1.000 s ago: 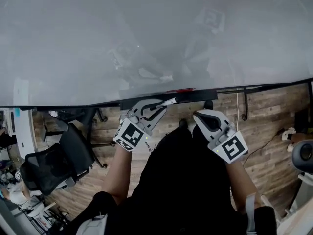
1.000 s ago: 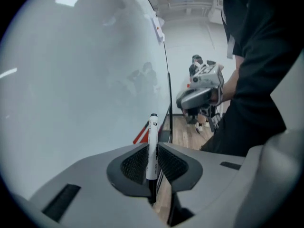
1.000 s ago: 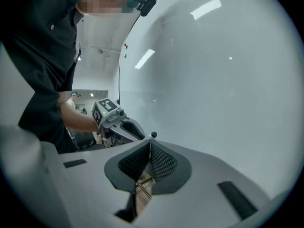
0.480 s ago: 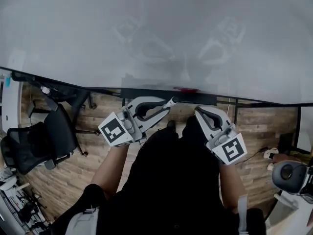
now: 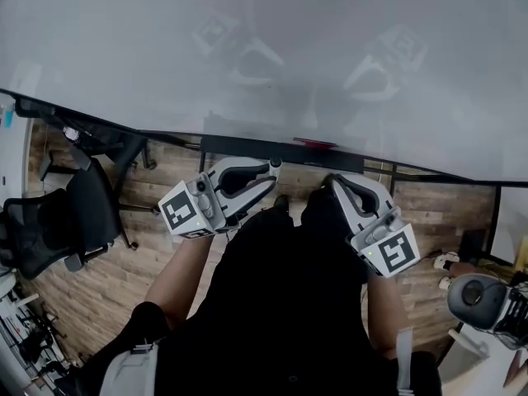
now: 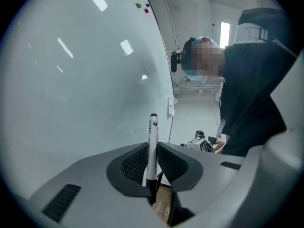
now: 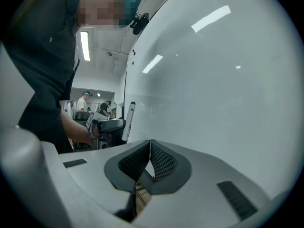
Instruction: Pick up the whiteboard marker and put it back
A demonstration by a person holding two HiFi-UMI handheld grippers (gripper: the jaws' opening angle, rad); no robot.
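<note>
A white whiteboard marker [image 6: 153, 132] with a black cap stands upright between the jaws of my left gripper [image 6: 153, 164], which is shut on it. In the head view the left gripper [image 5: 266, 172] holds the marker [image 5: 275, 163] just below the black tray [image 5: 239, 145] along the whiteboard's [image 5: 264, 48] lower edge. My right gripper [image 5: 332, 181] hangs beside it to the right, its jaws pressed together with nothing between them [image 7: 150, 156]. From the right gripper view I see the left gripper [image 7: 108, 126] and the marker [image 7: 128, 121] close to the board.
A red object [image 5: 318, 143] lies on the tray above the right gripper. A black office chair [image 5: 58, 221] stands at the left on the wooden floor [image 5: 157, 246]. A grey machine [image 5: 485, 299] sits at the lower right. People stand far off in the room.
The left gripper with the marker has shifted a little left and drawn in under the tray. The head view has swung, and the right gripper has barely moved.
</note>
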